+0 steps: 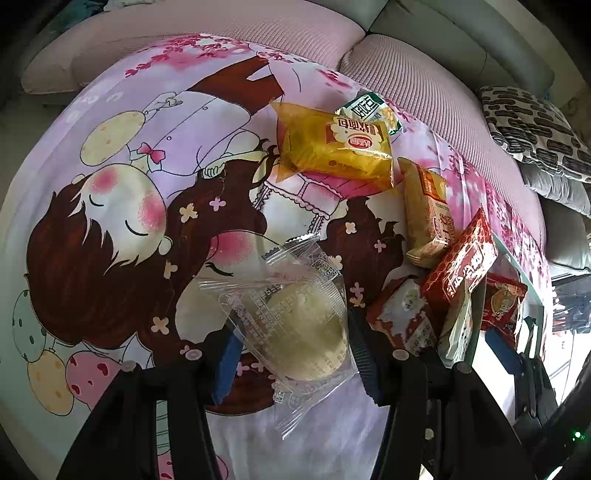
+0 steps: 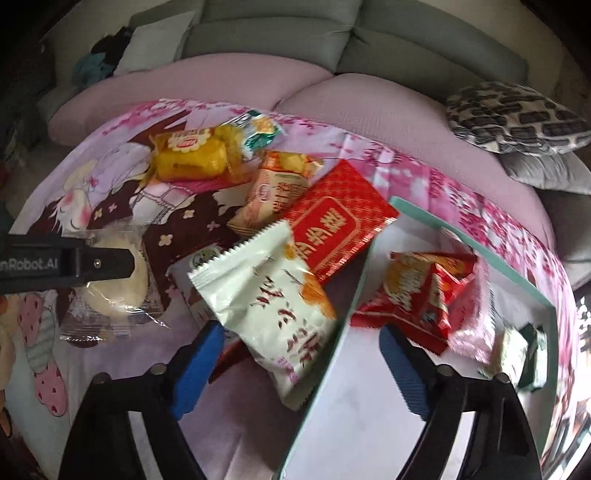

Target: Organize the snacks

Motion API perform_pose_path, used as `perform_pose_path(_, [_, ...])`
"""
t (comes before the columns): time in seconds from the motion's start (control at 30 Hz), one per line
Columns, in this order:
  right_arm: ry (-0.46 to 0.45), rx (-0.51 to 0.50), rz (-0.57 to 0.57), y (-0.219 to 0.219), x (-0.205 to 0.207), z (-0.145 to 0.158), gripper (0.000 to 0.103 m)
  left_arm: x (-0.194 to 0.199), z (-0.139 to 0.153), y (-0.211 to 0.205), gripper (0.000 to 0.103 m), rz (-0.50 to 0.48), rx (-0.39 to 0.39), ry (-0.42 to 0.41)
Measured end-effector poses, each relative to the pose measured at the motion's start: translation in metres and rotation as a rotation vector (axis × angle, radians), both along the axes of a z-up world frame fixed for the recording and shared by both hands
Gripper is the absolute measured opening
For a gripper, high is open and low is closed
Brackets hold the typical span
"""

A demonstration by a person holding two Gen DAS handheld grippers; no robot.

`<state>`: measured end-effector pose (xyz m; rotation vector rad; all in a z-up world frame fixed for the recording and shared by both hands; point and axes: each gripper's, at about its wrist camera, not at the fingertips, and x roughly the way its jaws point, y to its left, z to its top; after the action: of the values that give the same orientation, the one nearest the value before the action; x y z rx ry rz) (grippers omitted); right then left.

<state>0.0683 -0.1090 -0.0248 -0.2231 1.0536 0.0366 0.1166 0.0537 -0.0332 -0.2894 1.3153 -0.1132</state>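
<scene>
Sofa corner in soft daylight

A grey sofa (image 2: pixel 280 33) runs across the back, its seat cushions under a ribbed pink cover (image 2: pixel 229 85). A black-and-white patterned pillow (image 2: pixel 513 118) rests on a grey cushion (image 2: pixel 546 171) at the right end. In front lies a pink cartoon-print cloth (image 1: pixel 122 192) with blossoms and balloons. Dark clothing (image 2: pixel 99 55) is heaped at the sofa's far left. Bright light falls from the right.
</scene>
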Motion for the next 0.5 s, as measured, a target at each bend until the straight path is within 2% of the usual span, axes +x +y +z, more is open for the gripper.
perform_pose_path(0.17, [-0.001,-0.047,0.054,0.009,0.012,0.002,0.081,0.002,-0.002,0.001,0.057,0.006,-0.014,0.009])
perform_pose_path(0.27, [-0.003,-0.032,0.055,0.007,0.015,0.003,0.076,0.002,-0.003,0.003,0.057,0.008,-0.021,0.012])
perform_pose_path(0.5, [0.012,0.034,0.064,-0.003,0.005,0.007,0.076,0.001,-0.003,0.005,0.057,0.014,-0.028,0.016])
